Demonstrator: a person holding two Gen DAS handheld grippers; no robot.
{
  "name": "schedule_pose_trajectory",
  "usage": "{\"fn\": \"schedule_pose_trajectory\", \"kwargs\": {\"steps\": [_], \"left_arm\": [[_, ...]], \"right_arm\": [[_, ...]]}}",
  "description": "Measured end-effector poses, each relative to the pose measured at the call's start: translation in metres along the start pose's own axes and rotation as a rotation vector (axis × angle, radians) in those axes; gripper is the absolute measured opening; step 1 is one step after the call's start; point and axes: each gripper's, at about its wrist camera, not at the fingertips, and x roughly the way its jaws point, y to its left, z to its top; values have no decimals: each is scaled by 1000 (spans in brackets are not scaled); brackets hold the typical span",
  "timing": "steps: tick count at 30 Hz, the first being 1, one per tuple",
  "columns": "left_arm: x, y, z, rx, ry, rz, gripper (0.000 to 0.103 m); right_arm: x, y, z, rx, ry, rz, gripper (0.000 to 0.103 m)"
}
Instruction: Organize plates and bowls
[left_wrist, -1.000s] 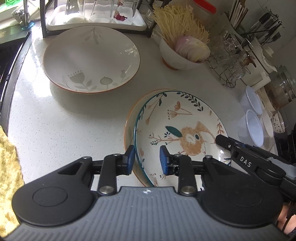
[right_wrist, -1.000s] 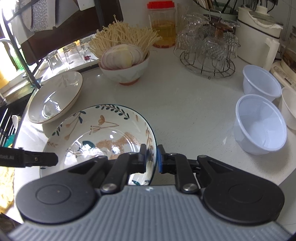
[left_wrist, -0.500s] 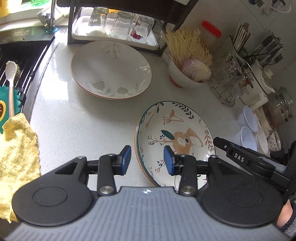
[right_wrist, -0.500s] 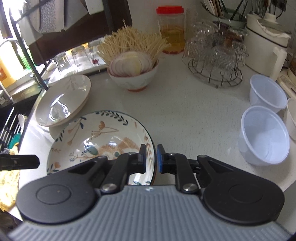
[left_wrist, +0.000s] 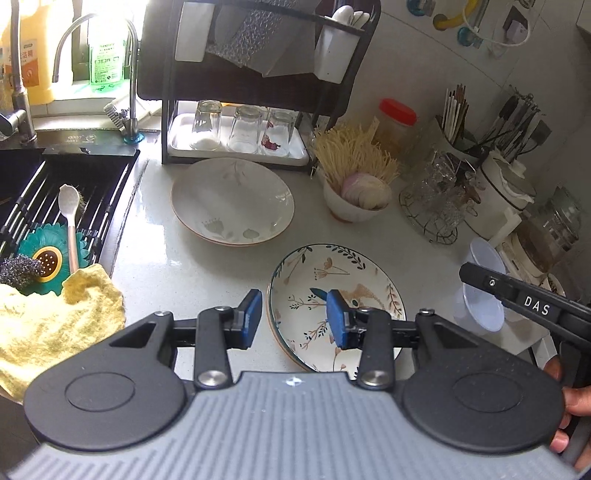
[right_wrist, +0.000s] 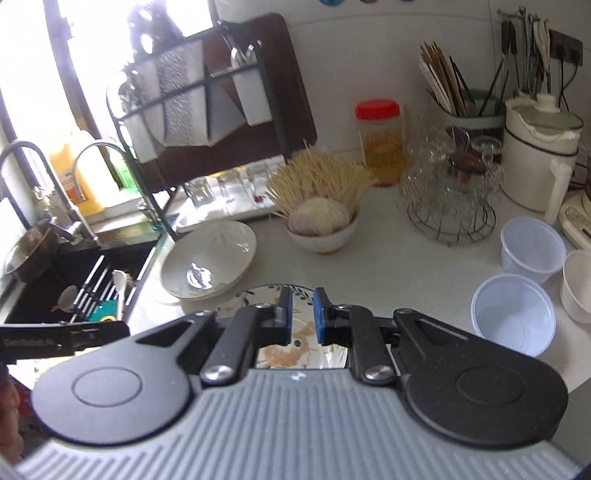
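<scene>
**Painted plate flat on the surface, both grippers raised above it**

The painted plate (left_wrist: 334, 291), decorated with leaves and a brown animal, is seen lying flat on the white surface (left_wrist: 207, 269), seemingly stacked on a second plate whose orange rim shows at its left edge. Beyond the painted plate, toward the dish rack (left_wrist: 255, 74), the pale plate (left_wrist: 232, 201) with faint grey flowers is set on the same surface, apart from it. To the right of the pale plate, a white bowl (left_wrist: 354, 205) filled with noodles and sliced onion is placed. Right of the painted plate, two clear plastic cups (right_wrist: 515, 314) are stood near each other, with a wire basket of glassware (right_wrist: 452, 195) behind them.

The left gripper (left_wrist: 294, 319) is held above the near left edge of the painted plate; its fingers are spread apart and nothing is caught between them. The right gripper (right_wrist: 302, 314) is held over the same plate, its fingers drawn almost together with only a narrow gap, and no rim is seen pinched there. Left of the painted plate, a yellow cloth (left_wrist: 55, 321) is draped at the edge of the sink (left_wrist: 44, 192).
</scene>
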Motion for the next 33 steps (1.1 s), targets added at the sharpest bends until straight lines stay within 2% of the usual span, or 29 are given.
{"fn": "schedule_pose_trajectory", "kwargs": {"steps": [7, 12, 14, 25, 28, 33], "left_arm": [[-37, -18, -13, 27, -68, 51, 44], [-58, -27, -16, 21, -104, 48, 44], [-63, -33, -20, 41, -131, 68, 44], [-77, -59, -29, 54, -174, 78, 44], [-79, -68, -30, 59, -181, 110, 44], [-78, -85, -27, 40, -186, 110, 44]], "right_arm": [[-32, 5, -1, -34, -46, 54, 16], [-48, 5, -3, -36, -56, 89, 15], [-54, 7, -4, -43, -70, 98, 15], [-82, -5, -9, -63, -127, 131, 15], [-87, -11, -7, -61, -125, 143, 15], [-93, -24, -2, -45, -114, 175, 15]]}}
